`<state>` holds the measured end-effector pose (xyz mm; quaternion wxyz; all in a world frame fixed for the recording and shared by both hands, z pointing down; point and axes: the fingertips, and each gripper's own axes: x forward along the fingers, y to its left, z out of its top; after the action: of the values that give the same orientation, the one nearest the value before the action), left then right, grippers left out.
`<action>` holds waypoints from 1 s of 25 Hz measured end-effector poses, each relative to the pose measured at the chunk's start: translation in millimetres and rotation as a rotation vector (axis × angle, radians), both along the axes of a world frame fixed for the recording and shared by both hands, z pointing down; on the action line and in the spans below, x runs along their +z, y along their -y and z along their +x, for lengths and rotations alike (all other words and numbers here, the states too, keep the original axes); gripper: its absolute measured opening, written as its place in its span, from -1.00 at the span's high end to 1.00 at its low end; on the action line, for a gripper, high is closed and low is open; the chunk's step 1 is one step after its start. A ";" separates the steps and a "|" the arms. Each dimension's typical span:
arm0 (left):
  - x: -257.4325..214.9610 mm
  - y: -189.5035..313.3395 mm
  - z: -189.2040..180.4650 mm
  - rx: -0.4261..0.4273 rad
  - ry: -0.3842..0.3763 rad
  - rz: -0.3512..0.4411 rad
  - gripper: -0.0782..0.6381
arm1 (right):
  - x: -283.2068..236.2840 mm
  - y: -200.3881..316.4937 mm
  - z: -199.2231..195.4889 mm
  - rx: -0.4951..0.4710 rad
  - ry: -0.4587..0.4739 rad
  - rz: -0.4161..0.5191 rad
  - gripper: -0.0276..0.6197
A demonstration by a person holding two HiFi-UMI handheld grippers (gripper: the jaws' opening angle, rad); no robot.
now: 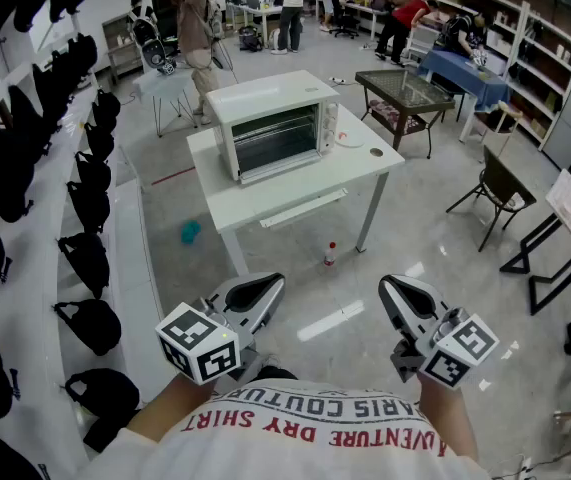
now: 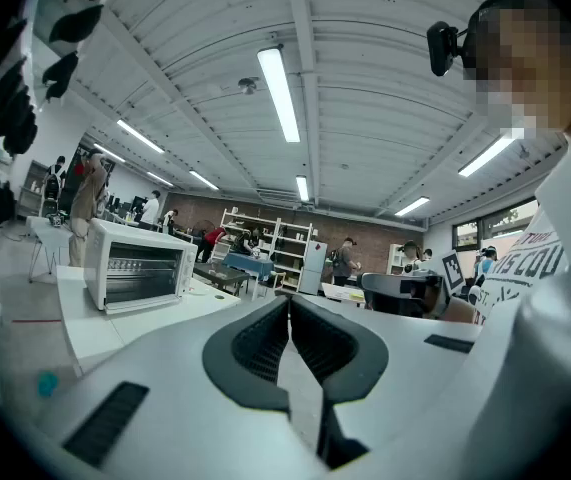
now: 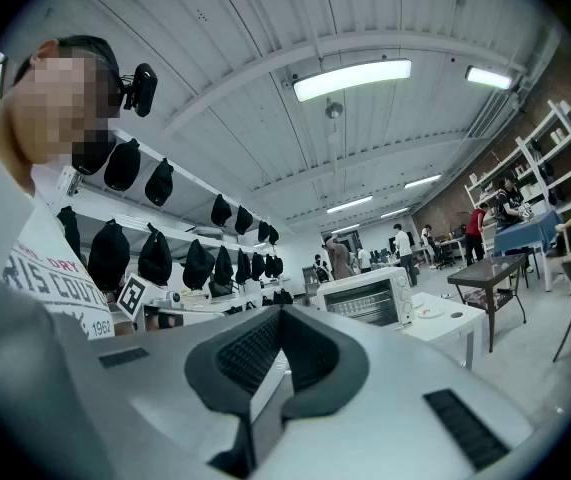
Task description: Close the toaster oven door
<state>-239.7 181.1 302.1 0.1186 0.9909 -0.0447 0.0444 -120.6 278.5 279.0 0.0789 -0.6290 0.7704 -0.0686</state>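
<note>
Left claw (image 1: 263, 288) and right claw (image 1: 397, 290) pressed together, empty, held level near body. Toaster oven (image 1: 265, 96) well apart, on white surface (image 1: 300, 196). Door (image 1: 275, 140) looks shut, so probably no reach needed.

A white table (image 1: 367, 171) stands on gray floor (image 1: 435, 233) ahead of the left gripper (image 1: 273, 284). Black bags (image 1: 87, 258) hang left of that gripper.
</note>
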 end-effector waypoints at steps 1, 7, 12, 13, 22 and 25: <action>-1.7 -1.6 1.5 0.004 0.001 0.004 0.69 | -1.2 -1.7 1.4 0.003 -0.002 0.001 0.84; -7.0 -3.2 8.4 0.013 0.008 0.017 0.69 | -3.0 -5.6 9.1 0.022 0.002 0.003 0.84; -0.2 3.2 16.8 0.034 0.014 0.002 0.69 | 3.3 3.4 13.2 0.024 0.015 -0.013 0.84; 1.1 5.1 19.0 0.038 0.013 -0.002 0.69 | 4.5 5.8 14.9 0.025 0.023 -0.016 0.84; 14.8 42.8 54.5 0.040 0.022 -0.049 0.69 | 26.3 39.7 54.1 0.047 0.090 -0.078 0.83; 25.1 67.0 76.0 0.038 0.039 -0.075 0.69 | 32.8 62.5 81.1 0.059 0.110 -0.096 0.83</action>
<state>-163.8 114.1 327.2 0.1537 0.9855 -0.0264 0.0674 -39.5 216.0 311.8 0.0931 -0.6498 0.7417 -0.1376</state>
